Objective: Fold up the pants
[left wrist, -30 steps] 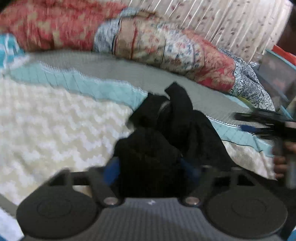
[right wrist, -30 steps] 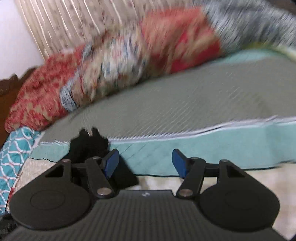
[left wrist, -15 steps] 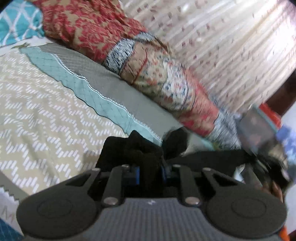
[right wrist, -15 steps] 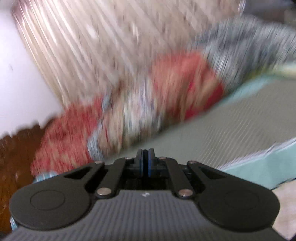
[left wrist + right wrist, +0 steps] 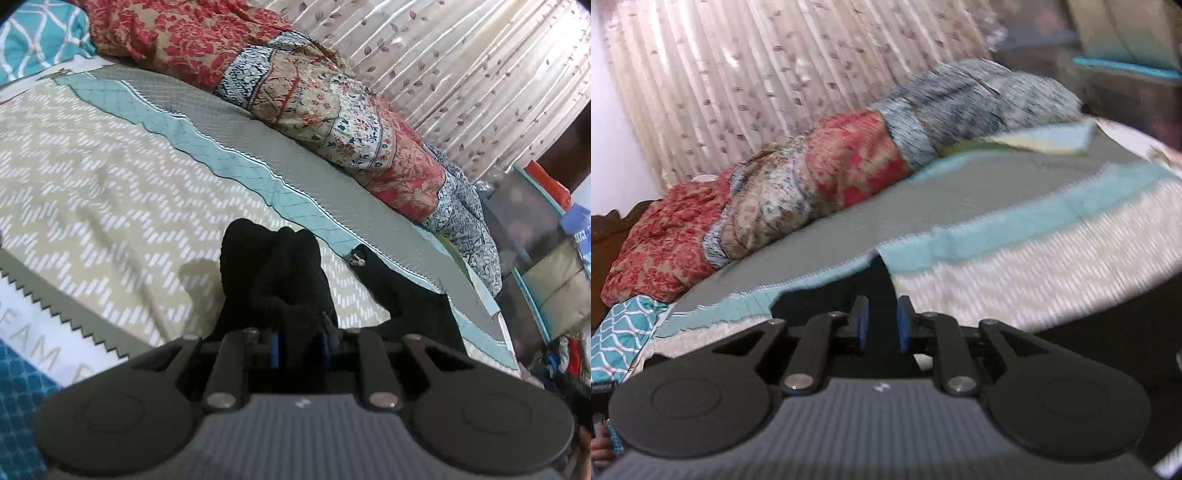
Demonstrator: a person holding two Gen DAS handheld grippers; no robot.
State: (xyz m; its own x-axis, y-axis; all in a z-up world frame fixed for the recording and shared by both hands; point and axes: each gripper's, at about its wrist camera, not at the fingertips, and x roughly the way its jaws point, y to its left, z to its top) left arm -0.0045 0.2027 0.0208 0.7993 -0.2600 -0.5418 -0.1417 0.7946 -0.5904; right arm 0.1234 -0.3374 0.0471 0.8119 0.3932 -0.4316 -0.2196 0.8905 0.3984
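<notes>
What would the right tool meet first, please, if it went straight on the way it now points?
Most likely the black pants, whose dark cloth shows just past the right tool, with the bedspread under and beyond it. The view is blurred, so whether the cloth already lies between its blue pads is unclear.

Pale grey capitals "EAM" on the white band of the bedspread (image 5: 48, 350) near the bed's near left edge, partly cut off, nothing else legible

Left gripper (image 5: 298, 349) clamped on bunched black cloth; right gripper (image 5: 881, 328) jaws just reopened slightly, blue pads narrowly apart, dark cloth between
</notes>
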